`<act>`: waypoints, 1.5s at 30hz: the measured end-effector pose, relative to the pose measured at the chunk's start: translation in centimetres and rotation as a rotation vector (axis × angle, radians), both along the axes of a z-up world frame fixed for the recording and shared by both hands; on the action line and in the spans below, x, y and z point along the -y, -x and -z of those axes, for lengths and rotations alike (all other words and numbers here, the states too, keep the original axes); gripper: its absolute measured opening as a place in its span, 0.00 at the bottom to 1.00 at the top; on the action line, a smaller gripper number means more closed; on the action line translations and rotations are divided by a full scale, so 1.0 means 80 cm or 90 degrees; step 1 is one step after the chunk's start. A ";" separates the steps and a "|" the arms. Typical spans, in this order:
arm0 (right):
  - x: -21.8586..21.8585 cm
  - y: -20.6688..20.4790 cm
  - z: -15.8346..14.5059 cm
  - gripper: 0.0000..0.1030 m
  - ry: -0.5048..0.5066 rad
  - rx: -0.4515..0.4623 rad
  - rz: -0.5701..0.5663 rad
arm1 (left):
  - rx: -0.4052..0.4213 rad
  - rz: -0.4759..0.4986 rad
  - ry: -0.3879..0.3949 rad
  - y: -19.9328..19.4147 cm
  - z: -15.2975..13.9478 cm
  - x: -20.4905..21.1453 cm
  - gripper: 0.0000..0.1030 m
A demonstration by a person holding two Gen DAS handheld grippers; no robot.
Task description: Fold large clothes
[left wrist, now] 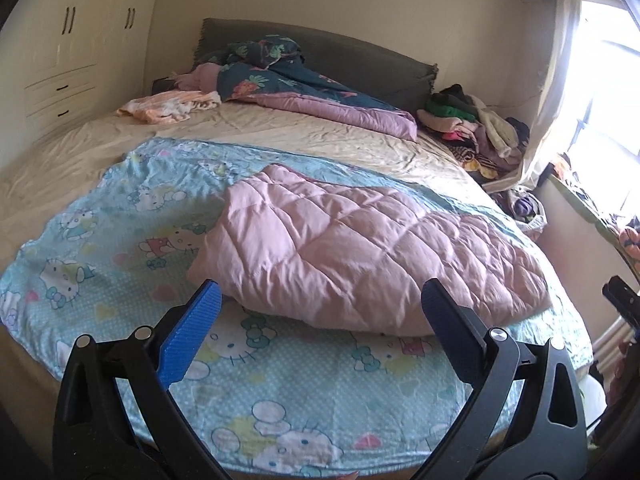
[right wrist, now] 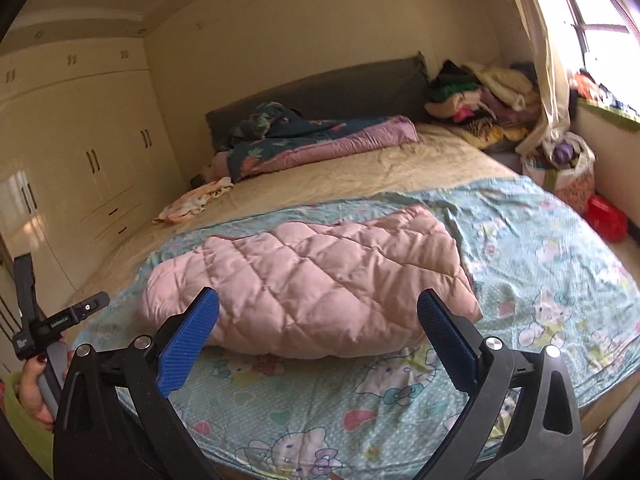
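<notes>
We've got both jaws spread wide and empty: the left hand-held gripper (left wrist: pixel 320 300) and right hand-held gripper (right wrist: pixel 318 308) hover above the folded pink quilted padded garment (left wrist: pixel 360 248), which rests on the light blue cartoon-print sheet (left wrist: pixel 120 240) across the bed (left wrist: pixel 280 132), likely laid flat for neat folding.

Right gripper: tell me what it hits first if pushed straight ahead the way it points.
Most likely the pink quilted garment, lying folded on the cartoon-print sheet. The right gripper is open, empty and aimed at its near edge, though depth is hard to judge.
</notes>
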State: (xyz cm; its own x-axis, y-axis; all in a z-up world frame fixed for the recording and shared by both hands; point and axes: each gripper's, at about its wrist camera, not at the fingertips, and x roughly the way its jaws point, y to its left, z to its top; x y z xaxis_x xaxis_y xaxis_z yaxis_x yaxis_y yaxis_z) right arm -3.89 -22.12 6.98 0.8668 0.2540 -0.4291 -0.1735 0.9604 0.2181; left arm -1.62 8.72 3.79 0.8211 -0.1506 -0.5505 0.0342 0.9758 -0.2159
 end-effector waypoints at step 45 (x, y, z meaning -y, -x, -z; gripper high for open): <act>-0.094 0.030 0.100 0.96 0.087 -0.077 -0.025 | -0.023 0.037 -0.049 0.052 0.061 0.051 0.91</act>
